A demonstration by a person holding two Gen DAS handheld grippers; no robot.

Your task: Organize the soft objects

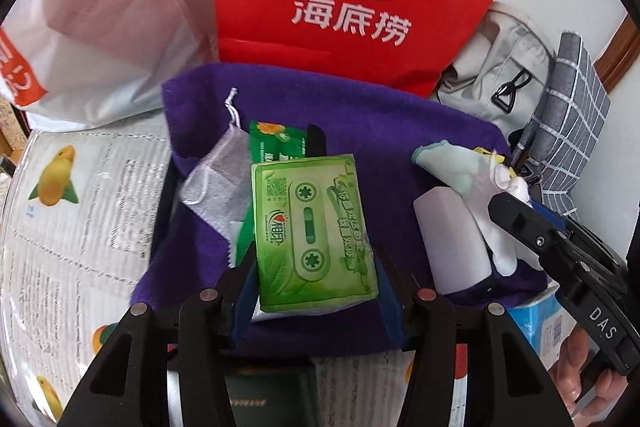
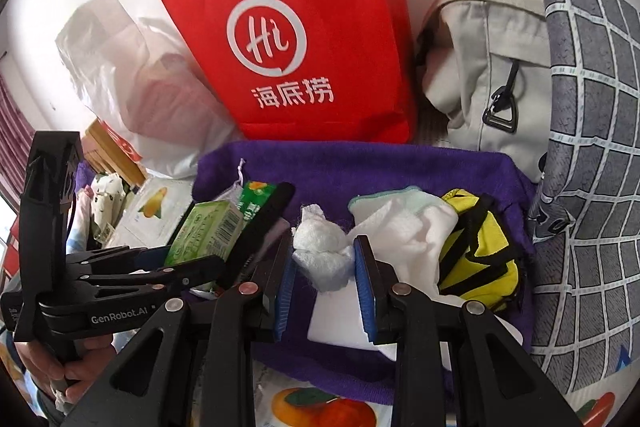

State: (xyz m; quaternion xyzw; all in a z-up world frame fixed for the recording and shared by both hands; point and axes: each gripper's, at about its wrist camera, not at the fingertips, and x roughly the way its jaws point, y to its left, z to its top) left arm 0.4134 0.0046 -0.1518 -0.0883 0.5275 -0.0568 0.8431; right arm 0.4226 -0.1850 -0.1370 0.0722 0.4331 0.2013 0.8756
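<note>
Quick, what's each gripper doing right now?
Left gripper: shut on the green tissue pack.
Right gripper: shut on a white cotton wad.
</note>
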